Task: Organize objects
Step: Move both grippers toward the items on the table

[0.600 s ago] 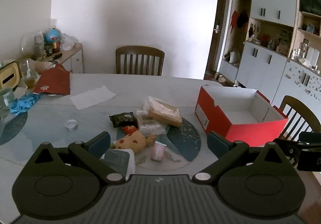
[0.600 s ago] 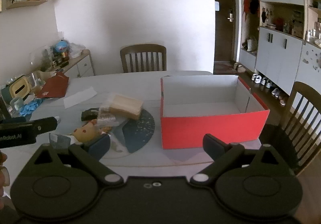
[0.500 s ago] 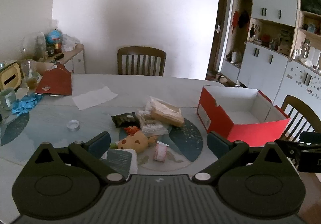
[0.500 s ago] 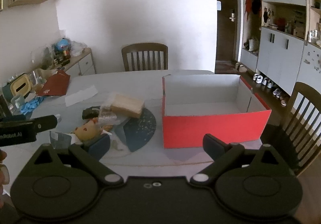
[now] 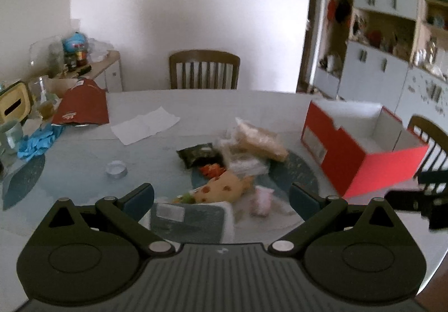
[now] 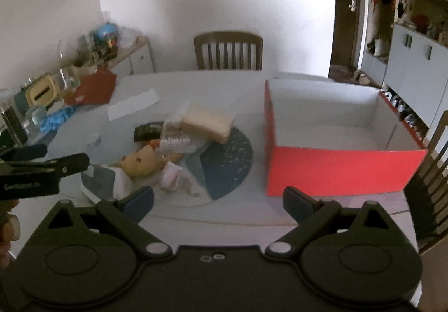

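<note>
Approach step: both the left gripper (image 5: 221, 194) and right gripper (image 6: 218, 200) have jaws apart and empty; the next move calls for closing on the yellow plush toy (image 5: 224, 190) ahead of the left jaws, then transfer to the red box (image 6: 336, 144).

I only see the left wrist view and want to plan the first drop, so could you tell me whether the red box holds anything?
Observer: In the right wrist view, nearly the whole floor of the box shows, and it is bare.
Operator: Thank you. Is the right gripper free?
Observer: Yes, the right gripper is open, with nothing between its fingers.
Operator: Which item lies nearest it?
Observer: The pink cup, just beyond its left finger.
</note>
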### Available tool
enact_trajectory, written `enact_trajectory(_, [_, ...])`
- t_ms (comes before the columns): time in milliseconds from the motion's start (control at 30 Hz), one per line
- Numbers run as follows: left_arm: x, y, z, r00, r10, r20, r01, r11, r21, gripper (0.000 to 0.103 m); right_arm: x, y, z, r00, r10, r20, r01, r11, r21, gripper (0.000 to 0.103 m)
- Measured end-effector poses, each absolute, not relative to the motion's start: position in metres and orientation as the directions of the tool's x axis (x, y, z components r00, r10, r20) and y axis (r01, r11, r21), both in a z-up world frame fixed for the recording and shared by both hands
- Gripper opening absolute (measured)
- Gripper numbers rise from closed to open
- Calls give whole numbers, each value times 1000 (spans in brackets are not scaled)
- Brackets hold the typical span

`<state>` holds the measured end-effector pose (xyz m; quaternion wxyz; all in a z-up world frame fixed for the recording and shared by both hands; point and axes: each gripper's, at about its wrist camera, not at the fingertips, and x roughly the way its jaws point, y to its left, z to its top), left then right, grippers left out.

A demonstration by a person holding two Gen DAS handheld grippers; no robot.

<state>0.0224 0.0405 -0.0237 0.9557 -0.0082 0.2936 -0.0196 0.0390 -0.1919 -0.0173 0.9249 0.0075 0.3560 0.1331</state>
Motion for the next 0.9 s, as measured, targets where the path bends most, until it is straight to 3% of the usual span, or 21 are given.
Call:
enact_trajectory(467, [82, 84, -78, 692, -228, -685, 439, 886, 148, 103, 100, -132, -57, 629, 233, -741, -262, 962, 79, 95])
enact_trajectory(900, [101, 95, -115, 561, -326, -761, 564, 823, 63, 102, 147, -91, -91, 541, 221, -812, -259, 962, 89, 92])
